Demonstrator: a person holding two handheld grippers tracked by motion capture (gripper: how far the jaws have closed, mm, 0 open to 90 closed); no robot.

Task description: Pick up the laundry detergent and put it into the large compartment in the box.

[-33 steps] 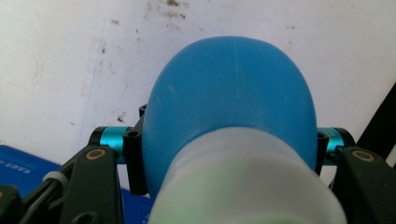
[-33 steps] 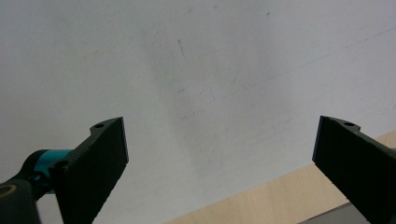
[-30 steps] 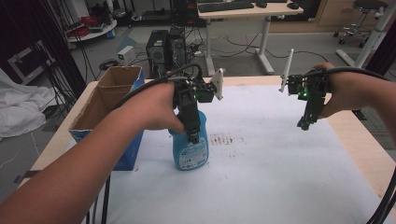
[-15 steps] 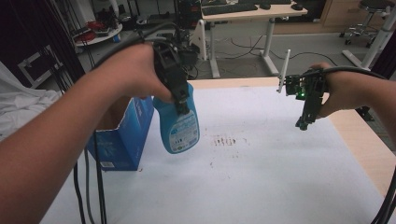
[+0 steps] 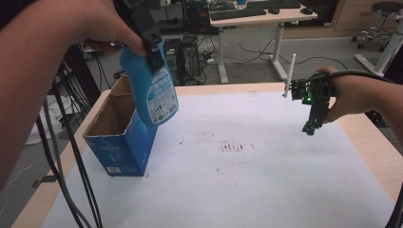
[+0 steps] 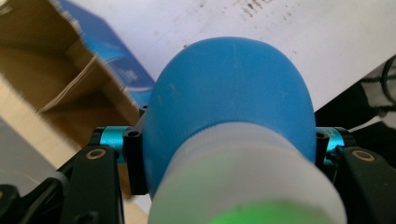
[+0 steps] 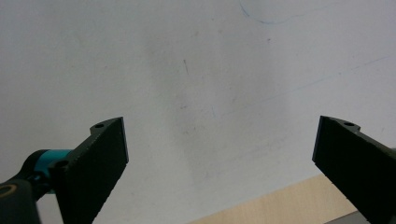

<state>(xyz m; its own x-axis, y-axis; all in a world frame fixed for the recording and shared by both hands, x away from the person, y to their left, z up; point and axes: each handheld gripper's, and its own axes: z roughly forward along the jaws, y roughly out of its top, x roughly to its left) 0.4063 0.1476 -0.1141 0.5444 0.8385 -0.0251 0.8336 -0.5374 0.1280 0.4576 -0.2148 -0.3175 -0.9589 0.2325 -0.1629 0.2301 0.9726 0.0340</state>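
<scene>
I see the blue bottle (image 5: 153, 90) clamped near its neck in my left gripper (image 5: 153, 47), hanging tilted in the air over the open box (image 5: 119, 142) — clear of the white surface (image 5: 266, 180). My right gripper (image 5: 311, 128) hovers well apart, fingers (image 7: 100, 163) wide, holding nothing.

Bottle (image 5: 154, 90) label, box (image 5: 119, 152) print — unreadable.

Inspector A: The blue spray bottle (image 6: 229, 107) is crowding the left gripper view; its white cap is blurring and running off the near edge.

Inspector B: Noted. In the high view the left gripper (image 5: 145, 35) is being cut off by the far edge, and the bottle is hiding part of the cardboard box (image 5: 119, 137).

Inspector A: The label print is reading too small to make out.
</scene>
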